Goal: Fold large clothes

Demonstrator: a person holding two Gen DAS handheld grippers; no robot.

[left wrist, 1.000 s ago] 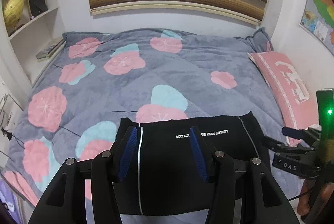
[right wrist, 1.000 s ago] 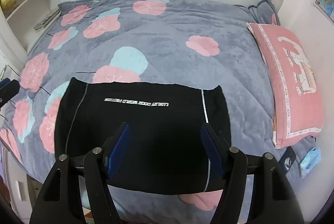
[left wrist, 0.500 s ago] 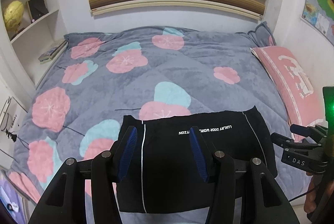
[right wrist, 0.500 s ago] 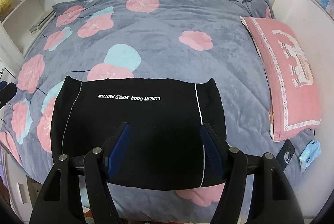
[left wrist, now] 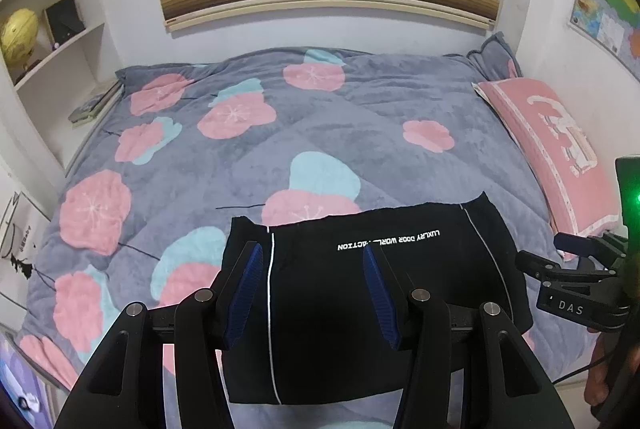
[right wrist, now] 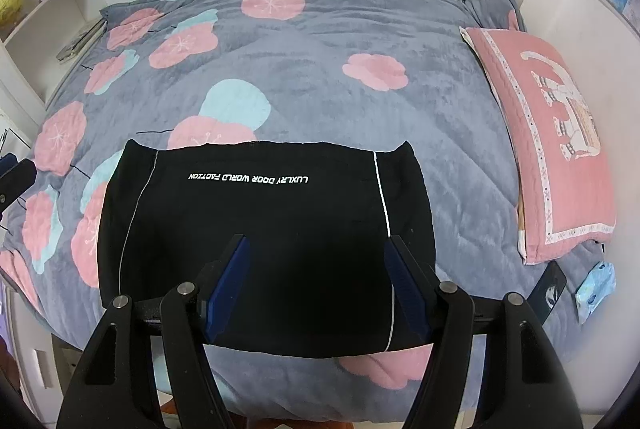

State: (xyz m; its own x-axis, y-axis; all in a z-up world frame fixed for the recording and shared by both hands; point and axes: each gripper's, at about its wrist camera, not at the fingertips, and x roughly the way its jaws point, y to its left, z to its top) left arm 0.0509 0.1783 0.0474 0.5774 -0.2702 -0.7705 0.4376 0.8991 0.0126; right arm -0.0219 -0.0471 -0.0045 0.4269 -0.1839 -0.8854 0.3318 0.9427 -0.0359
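Note:
A black garment [left wrist: 332, 313] with thin white stripes and white lettering lies folded into a flat rectangle near the front edge of the bed; it also shows in the right wrist view [right wrist: 280, 229]. My left gripper [left wrist: 310, 261] is open and empty, held above the garment's left part. My right gripper [right wrist: 318, 249] is open and empty, held above the garment's near right part. The right gripper's body [left wrist: 576, 281] shows at the right edge of the left wrist view.
The bed has a grey quilt [right wrist: 320, 41] with pink and blue flowers. A pink pillow [right wrist: 548, 141] lies along the right side. White shelves [left wrist: 52, 41] with books and a globe stand at the left. Small items [right wrist: 596, 285] lie at the bed's front right corner.
Both grippers have drawn back and up from the garment, staying open. The garment looks smaller and farther in both views. It has not moved on the bed.

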